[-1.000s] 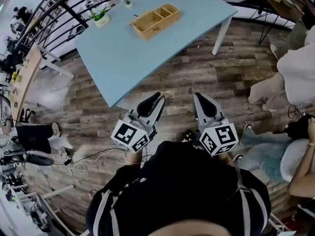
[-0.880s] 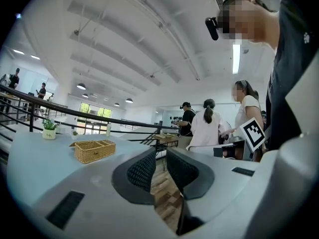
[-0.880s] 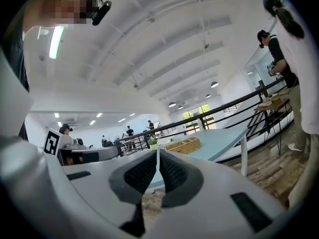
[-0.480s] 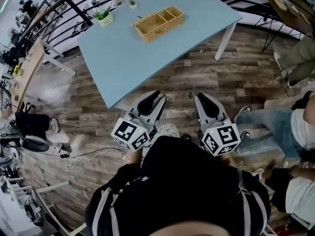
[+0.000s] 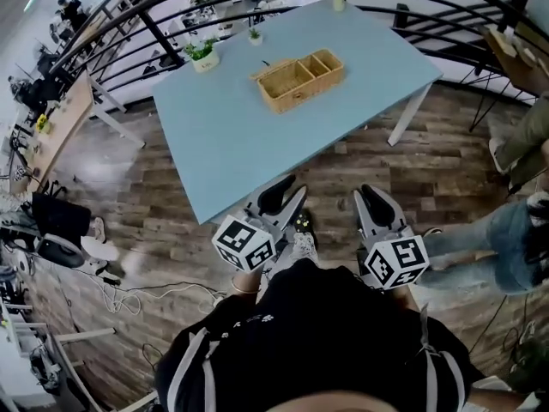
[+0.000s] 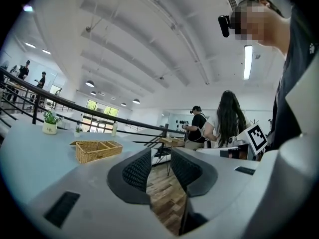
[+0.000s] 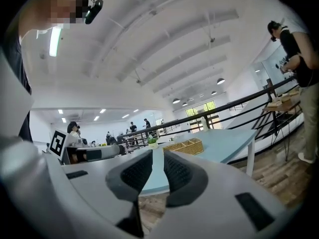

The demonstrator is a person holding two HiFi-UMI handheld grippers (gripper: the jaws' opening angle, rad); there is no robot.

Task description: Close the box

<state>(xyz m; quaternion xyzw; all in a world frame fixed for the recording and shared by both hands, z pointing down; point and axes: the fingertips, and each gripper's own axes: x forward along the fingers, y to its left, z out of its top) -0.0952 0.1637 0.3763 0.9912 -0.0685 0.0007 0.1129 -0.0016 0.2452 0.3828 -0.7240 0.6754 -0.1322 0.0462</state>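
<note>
**Both tools empty, box well ahead on the table**

Your left gripper (image 5: 287, 197) has its jaws standing moderately apart. They have just been opening, and in the left gripper view only the brown wood-plank floor (image 6: 162, 193) shows in the gap between them. Your right gripper (image 5: 374, 200) has its jaws a narrow slit apart, and in the right gripper view nothing sits between its ribbed black pads (image 7: 137, 172). You hold both tools side by side, pointing roughly level, over the floor and just short of the near corner of the light blue rectangular table (image 5: 214, 144).

The tan woven wicker box (image 5: 300, 80) stands on that table, well ahead of both tools and touched by neither. From the left gripper it lies beyond and to the left of the jaws (image 6: 97, 150). From the right gripper it lies beyond and slightly to the right of them (image 7: 185, 146). The box is open at the top and is split into three compartments: one large at its left end as you face it, and two smaller beside it towards the right. In the head view only their woven bottoms show, and the box is too small there to tell more.

Further off than the box, and to the left of both tools, a small white pot (image 5: 204, 56) holds a green plant. A still smaller pot (image 5: 255, 35) with a green sprig stands beyond it, near the table's far edge
</note>
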